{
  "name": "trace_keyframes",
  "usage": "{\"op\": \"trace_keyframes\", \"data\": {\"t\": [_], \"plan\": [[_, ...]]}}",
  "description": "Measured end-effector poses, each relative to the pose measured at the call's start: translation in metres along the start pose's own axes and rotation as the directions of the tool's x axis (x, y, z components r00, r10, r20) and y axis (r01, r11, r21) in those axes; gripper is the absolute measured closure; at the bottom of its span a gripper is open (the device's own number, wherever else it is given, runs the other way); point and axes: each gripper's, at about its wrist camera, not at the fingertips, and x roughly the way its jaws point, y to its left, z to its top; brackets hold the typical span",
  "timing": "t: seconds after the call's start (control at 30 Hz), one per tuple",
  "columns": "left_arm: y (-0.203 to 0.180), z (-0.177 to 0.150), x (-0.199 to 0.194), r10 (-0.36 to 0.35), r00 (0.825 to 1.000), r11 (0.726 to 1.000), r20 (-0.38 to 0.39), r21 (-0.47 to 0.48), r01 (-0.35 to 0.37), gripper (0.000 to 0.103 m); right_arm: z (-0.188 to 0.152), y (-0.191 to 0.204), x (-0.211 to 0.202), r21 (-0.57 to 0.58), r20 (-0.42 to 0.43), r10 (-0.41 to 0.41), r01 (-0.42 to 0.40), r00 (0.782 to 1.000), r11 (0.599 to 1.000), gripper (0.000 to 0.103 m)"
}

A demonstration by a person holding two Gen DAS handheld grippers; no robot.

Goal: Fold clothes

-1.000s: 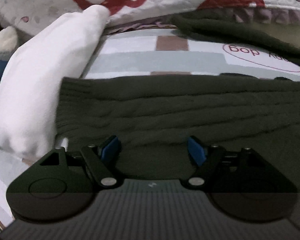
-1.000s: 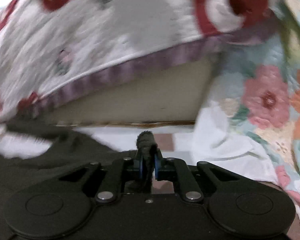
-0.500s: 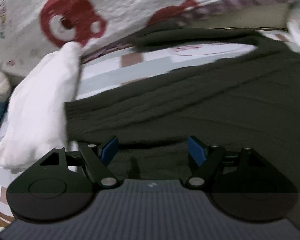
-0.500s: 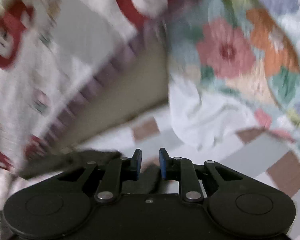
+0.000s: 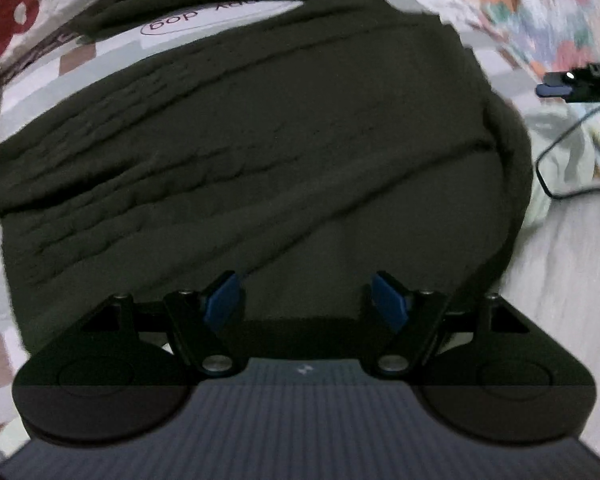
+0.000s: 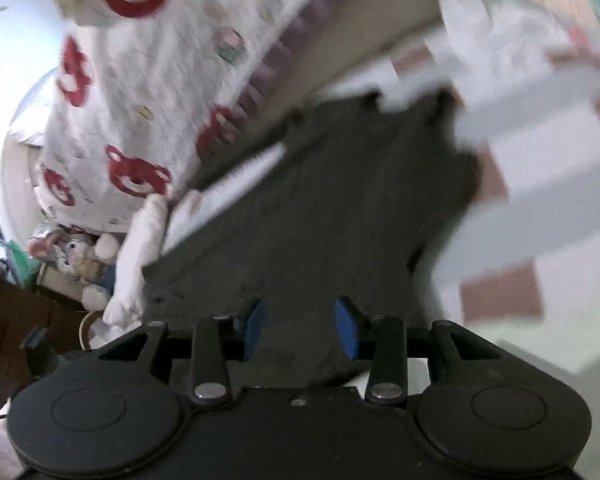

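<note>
Two grippers hung over one dark olive cable-knit sweater, which lay spread across the checked white, grey and brown bedsheet, already partly folded, it seemed, with one rolled edge running down its side nearest the right gripper. The left gripper pointed steeply down over the near part of the knit with its blue pads set wide apart and nothing between them; whether they grazed the fabric could not be told. The right gripper had just been opening, and its blue pads stood about halfway apart over the dark knit below, pressing on nothing. From the left wrist view it showed at the far right edge, well clear of the sweater, beside a black cable on the sheet. A white quilt printed with red bears and a white fluffy cloth bordered the bed, apart from the garment.

Judging by this, one fold had been laid and let go, and the step in hand was moving to a fresh hold. The next move would call for each gripper to take an edge of the sweater, probably the hem or the loose side, nip through both layers, and carry it over evenly so the thick knit did not bunch.
</note>
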Motion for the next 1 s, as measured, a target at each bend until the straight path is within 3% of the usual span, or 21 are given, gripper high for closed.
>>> {"op": "trace_keyframes", "data": {"t": [0.13,0.27,0.33,0.43,0.47,0.57,0.63,0.7,0.8,0.9,1.0], "plan": [[0.006,-0.018,-0.016,0.045,0.999,0.999,-0.026,0.032,-0.044,0.028,-0.020,-0.006,0.021,0.108,-0.039,-0.027,0.031,0.999,0.994,0.057],[0.027,-0.034,-0.026,0.120,0.993,0.991,-0.007,-0.052,-0.120,0.028,-0.034,-0.004,0.024,0.151,-0.065,-0.050,0.059,0.997,0.987,0.045],[0.040,-0.039,-0.030,0.107,0.994,0.985,0.013,-0.136,-0.104,0.028,-0.041,-0.002,0.027,0.177,-0.079,-0.033,0.046,0.996,0.983,0.045],[0.062,-0.046,-0.030,0.034,0.999,0.960,0.027,-0.277,-0.025,0.028,-0.052,0.006,0.035,0.201,-0.104,-0.008,0.029,0.995,0.979,0.042],[0.065,-0.049,-0.028,0.041,0.999,0.956,0.023,-0.293,-0.033,0.028,-0.056,0.009,0.039,0.205,-0.115,-0.003,0.027,0.993,0.978,0.042],[0.072,-0.057,-0.023,0.091,0.996,0.944,0.005,-0.320,-0.085,0.028,-0.067,0.023,0.050,0.168,-0.145,-0.063,0.087,0.987,0.982,0.042],[0.083,-0.063,-0.023,0.172,0.985,0.935,0.009,-0.317,-0.160,0.028,-0.068,0.035,0.047,0.102,-0.126,-0.120,0.133,0.985,0.986,0.042],[0.105,-0.070,-0.026,0.243,0.970,0.905,0.031,-0.368,-0.215,0.028,-0.068,0.047,0.045,0.037,-0.104,-0.175,0.180,0.979,0.983,0.042],[0.147,-0.088,-0.027,0.354,0.932,0.840,0.079,-0.465,-0.280,0.028,-0.067,0.060,0.041,-0.047,-0.082,-0.220,0.216,0.972,0.975,0.042],[0.191,-0.112,-0.023,0.342,0.930,0.783,0.133,-0.588,-0.203,0.028,-0.062,0.058,0.045,-0.048,-0.094,-0.231,0.227,0.968,0.973,0.042],[0.214,-0.125,-0.013,0.291,0.943,0.713,0.160,-0.693,-0.102,0.028,-0.061,0.054,0.053,-0.029,-0.093,-0.260,0.258,0.961,0.966,0.042]]}}
